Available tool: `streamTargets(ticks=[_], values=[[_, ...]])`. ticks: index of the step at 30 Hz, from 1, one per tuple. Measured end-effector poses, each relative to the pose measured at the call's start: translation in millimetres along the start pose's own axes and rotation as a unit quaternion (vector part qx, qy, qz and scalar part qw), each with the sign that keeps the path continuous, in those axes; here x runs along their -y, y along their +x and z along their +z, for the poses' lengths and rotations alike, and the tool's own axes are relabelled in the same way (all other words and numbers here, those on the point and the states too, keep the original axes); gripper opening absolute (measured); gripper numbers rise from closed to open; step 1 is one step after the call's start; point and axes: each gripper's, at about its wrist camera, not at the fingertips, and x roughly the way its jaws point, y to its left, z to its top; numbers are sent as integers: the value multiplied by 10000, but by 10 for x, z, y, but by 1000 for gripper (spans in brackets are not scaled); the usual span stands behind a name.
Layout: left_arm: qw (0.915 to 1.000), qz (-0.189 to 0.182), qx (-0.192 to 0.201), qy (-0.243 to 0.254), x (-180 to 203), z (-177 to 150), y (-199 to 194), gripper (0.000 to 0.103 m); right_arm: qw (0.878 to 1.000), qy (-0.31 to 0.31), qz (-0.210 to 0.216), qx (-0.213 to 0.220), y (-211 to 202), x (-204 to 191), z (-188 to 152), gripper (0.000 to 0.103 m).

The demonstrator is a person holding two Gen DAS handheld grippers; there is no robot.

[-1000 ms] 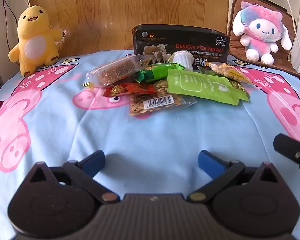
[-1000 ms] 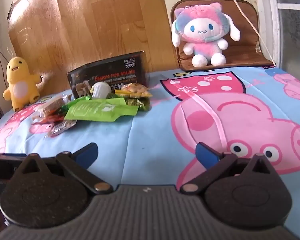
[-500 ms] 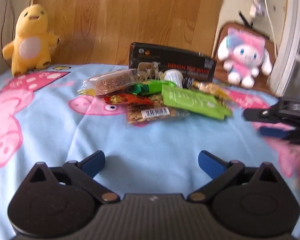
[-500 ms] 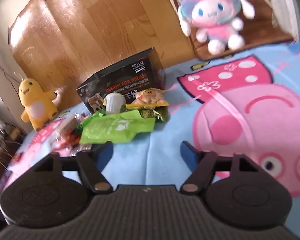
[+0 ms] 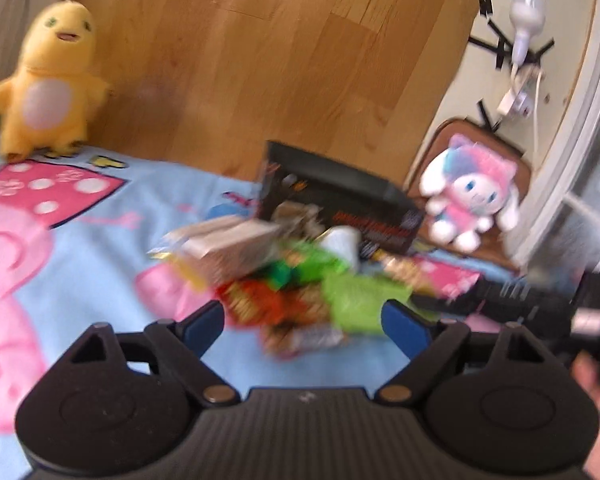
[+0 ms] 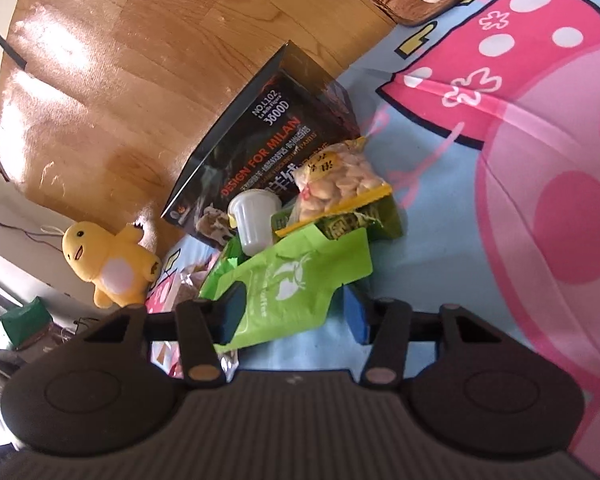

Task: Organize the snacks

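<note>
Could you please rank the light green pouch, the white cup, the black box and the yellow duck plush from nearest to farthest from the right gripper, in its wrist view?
From the right gripper:
1. Light green pouch, lying between the jaws.
2. White cup, just behind the pouch.
3. Black box, standing behind the cup.
4. Yellow duck plush, far left, by the wooden board.

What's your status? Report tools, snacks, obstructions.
Both tools closing in, nothing gripped: right tool straddling green pouch, left tool open before snack pile. White cup and black box crowd behind the pouch.
</note>
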Motion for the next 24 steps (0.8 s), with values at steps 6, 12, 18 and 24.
streamTargets(ticks=[6,12,18,24], values=[[9959,-631,-620,-200,81,299,563,73,9984,558,87,72,51,243,66,19],[9843,-849,-1368,-722,69,180,1048,61,9767,2001,764,-152,27,646,135,8],[9842,-617,-1256,-1081,44,167,974,40,9812,1770,743,-196,-22,599,131,8],[9894,-616,-913,-948,83,369,626,39,9901,1048,930,-89,-102,251,153,9]])
